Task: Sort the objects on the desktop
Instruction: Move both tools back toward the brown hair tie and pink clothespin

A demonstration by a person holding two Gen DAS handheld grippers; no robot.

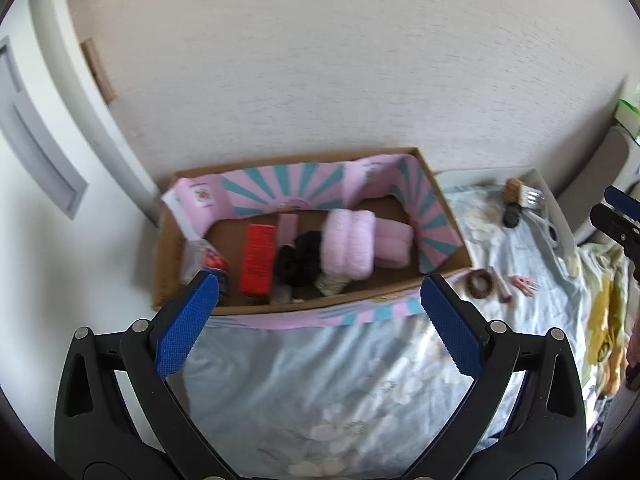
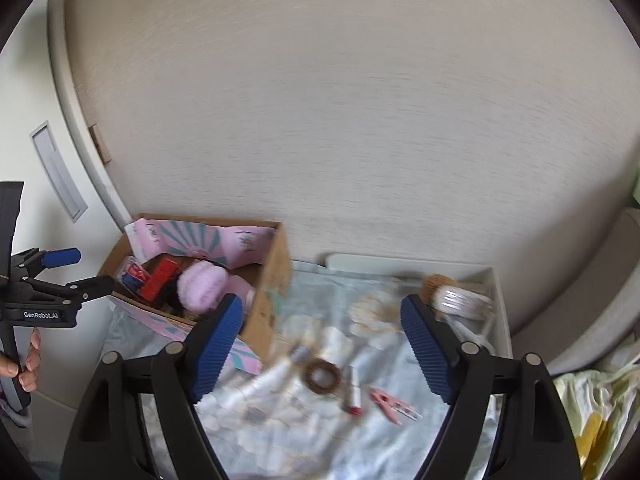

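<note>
A cardboard box [image 1: 434,200] [image 2: 276,284] lined with pink and teal paper stands on the pale floral cloth. It holds pink fluffy rolls [image 1: 350,242] [image 2: 202,284], a red box [image 1: 258,258], black scrunchies [image 1: 298,258] and a small packet [image 1: 204,260]. A brown ring [image 1: 479,283] [image 2: 321,376], a lipstick [image 2: 354,390] and a pink clothes peg [image 2: 392,400] lie on the cloth right of the box. My left gripper [image 1: 320,320] is open and empty in front of the box. My right gripper [image 2: 322,344] is open and empty above the ring.
A white tray [image 2: 498,300] at the back right holds a brown brush [image 2: 438,286], a metal lid [image 2: 464,302] and a black round piece [image 1: 512,216]. A beige wall runs behind. A yellow-patterned cloth [image 1: 604,312] lies at the right.
</note>
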